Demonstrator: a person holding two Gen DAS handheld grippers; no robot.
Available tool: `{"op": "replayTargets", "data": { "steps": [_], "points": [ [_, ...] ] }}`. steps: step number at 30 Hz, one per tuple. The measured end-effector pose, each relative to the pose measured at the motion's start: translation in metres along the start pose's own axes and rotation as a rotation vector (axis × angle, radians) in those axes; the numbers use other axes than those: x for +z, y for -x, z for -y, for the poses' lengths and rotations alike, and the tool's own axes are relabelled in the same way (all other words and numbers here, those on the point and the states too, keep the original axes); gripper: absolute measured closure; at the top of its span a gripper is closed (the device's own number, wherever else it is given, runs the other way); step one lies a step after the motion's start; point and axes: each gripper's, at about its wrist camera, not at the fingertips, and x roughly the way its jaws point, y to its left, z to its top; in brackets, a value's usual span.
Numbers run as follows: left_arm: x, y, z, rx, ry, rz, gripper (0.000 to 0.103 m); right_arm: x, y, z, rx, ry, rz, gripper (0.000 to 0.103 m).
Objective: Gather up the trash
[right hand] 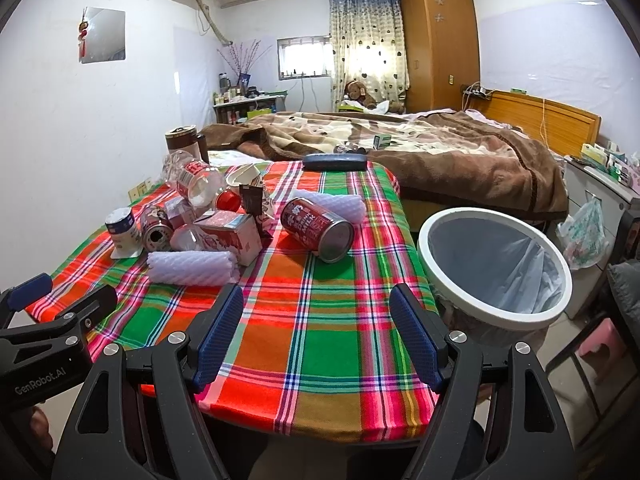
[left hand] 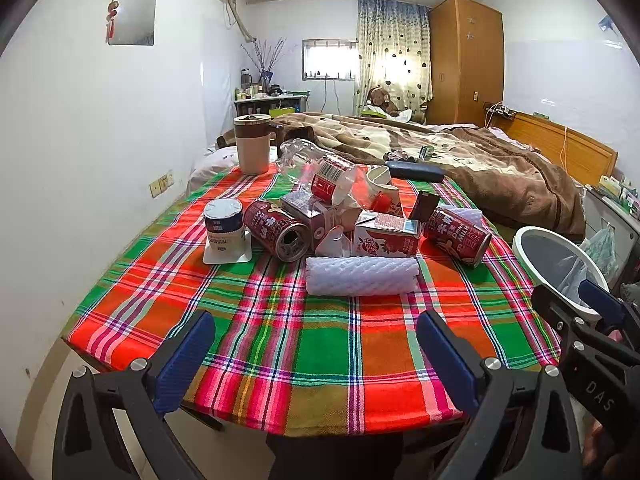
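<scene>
Trash lies in a pile on the plaid tablecloth (left hand: 320, 340): two red milk cans (left hand: 278, 230) (right hand: 318, 228), a red-and-white carton (left hand: 386, 236), a clear plastic bottle (left hand: 320, 170), a white foam net roll (left hand: 362, 276) (right hand: 192, 266) and a small white cup (left hand: 223, 224). A white bin (right hand: 496, 264) with a clear liner stands right of the table. My left gripper (left hand: 316, 344) is open over the table's near edge, empty. My right gripper (right hand: 318, 332) is open too, empty, near the front edge, left of the bin.
A brown-and-cream mug (left hand: 252, 144) and a dark case (left hand: 416, 170) sit at the table's far side. A bed with a brown blanket (right hand: 420, 152) lies behind. A pink stool (right hand: 604, 344) and a plastic bag (right hand: 584, 232) are right of the bin.
</scene>
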Motion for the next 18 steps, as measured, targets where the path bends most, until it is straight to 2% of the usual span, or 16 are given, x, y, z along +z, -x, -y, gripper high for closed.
{"op": "replayTargets", "data": {
  "steps": [18],
  "points": [
    [0.001,0.0033,-0.0007,-0.001,-0.003,0.006,0.001,0.0021,0.0027,0.0015,-0.002,-0.001,0.006,0.026]
  ]
}}
